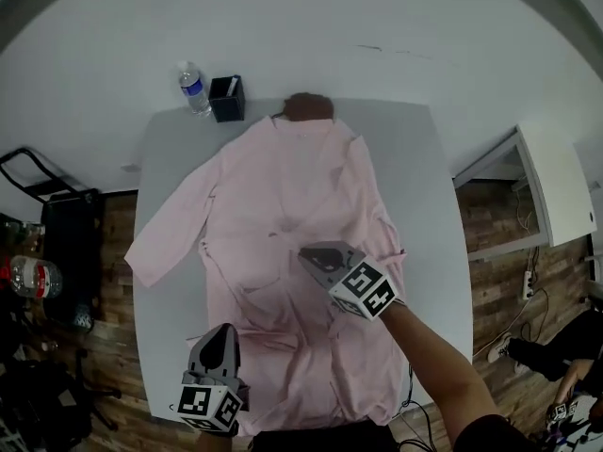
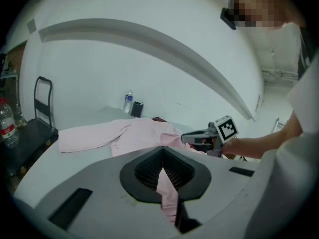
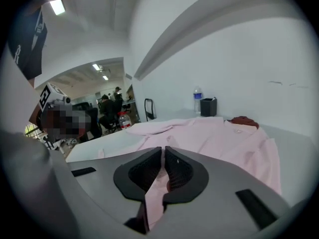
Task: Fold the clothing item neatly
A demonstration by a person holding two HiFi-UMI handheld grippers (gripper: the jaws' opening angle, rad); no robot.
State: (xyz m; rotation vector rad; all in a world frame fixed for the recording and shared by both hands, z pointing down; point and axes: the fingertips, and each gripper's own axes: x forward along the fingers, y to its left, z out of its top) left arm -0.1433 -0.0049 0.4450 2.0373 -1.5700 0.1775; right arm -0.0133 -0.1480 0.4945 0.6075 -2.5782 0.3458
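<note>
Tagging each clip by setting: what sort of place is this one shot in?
Probably an office or lab workspace, not a home: a plain grey table against a bare white wall, a hand cart beside it, and people seated under ceiling strip lights in the room beyond.

left gripper (image 1: 220,339): grey plastic shell, black ribbed pads (image 2: 148,171)
right gripper (image 1: 316,255): same chunky grey build tbh
marker cubes (image 1: 363,290): white faces, black square patterns, one on each

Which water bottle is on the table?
The blue-labelled bottle beside the black holder at the far edge of the table; the other bottle is off it, left.
</note>
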